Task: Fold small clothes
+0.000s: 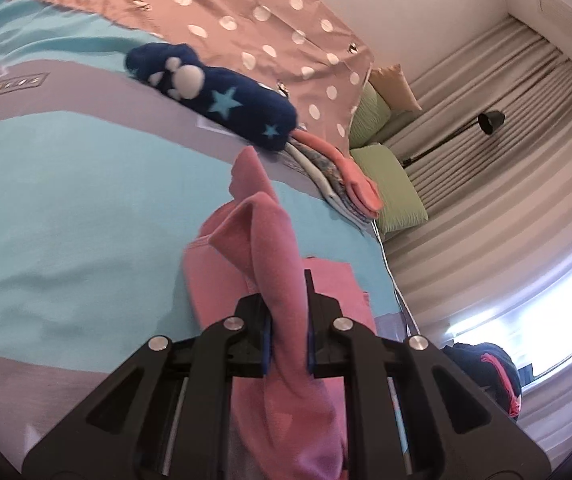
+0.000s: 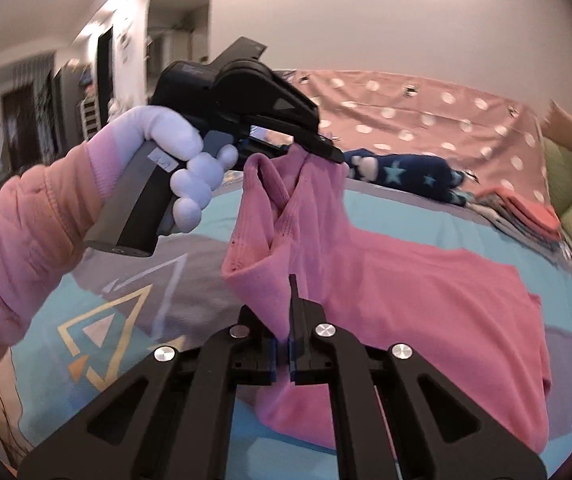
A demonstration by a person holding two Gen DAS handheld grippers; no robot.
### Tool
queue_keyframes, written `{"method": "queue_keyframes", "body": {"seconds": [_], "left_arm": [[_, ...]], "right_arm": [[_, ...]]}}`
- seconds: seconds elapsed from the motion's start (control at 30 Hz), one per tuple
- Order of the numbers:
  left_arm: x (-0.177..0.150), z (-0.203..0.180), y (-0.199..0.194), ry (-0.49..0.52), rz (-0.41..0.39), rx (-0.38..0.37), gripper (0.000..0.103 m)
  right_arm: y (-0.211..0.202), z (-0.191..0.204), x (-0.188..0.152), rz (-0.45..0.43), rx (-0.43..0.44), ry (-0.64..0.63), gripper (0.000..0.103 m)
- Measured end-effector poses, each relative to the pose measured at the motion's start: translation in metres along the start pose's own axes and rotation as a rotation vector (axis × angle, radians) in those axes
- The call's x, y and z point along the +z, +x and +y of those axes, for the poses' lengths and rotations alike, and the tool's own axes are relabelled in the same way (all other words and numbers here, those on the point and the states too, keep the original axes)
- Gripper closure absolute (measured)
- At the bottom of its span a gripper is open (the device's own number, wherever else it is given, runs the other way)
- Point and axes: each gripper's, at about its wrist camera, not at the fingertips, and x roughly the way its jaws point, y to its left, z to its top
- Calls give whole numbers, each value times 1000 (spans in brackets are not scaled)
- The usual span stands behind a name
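Pink garment (image 2: 406, 300), lifted at one end by the left gripper (image 2: 328, 152) and the right gripper (image 2: 286, 340), both clenched on its cloth, trails over the bed (image 2: 85, 292); folded clothes (image 2: 526, 212) already sit near its right edge, so this fold looks barely begun.

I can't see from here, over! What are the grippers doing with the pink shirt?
Left gripper shut on shirt. Right gripper shut on it too. One end lifted, rest on bed. Blue sock and folded pile beyond, clear.
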Motion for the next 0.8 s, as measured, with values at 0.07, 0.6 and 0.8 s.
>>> {"method": "queue_keyframes", "body": {"seconds": [0.07,0.6,0.8], "left_arm": [[1,-18,14,22,12,11,91],[-18,-132,141,159,150,100,91],[-35,-162,194,208,209,168,91]], "right_arm": [[-8,-16,-4,-10,-6,46,99],[-60,-127,-54,-10,13,338,99],[-67,-161,-76,7,10,437,99]]}}
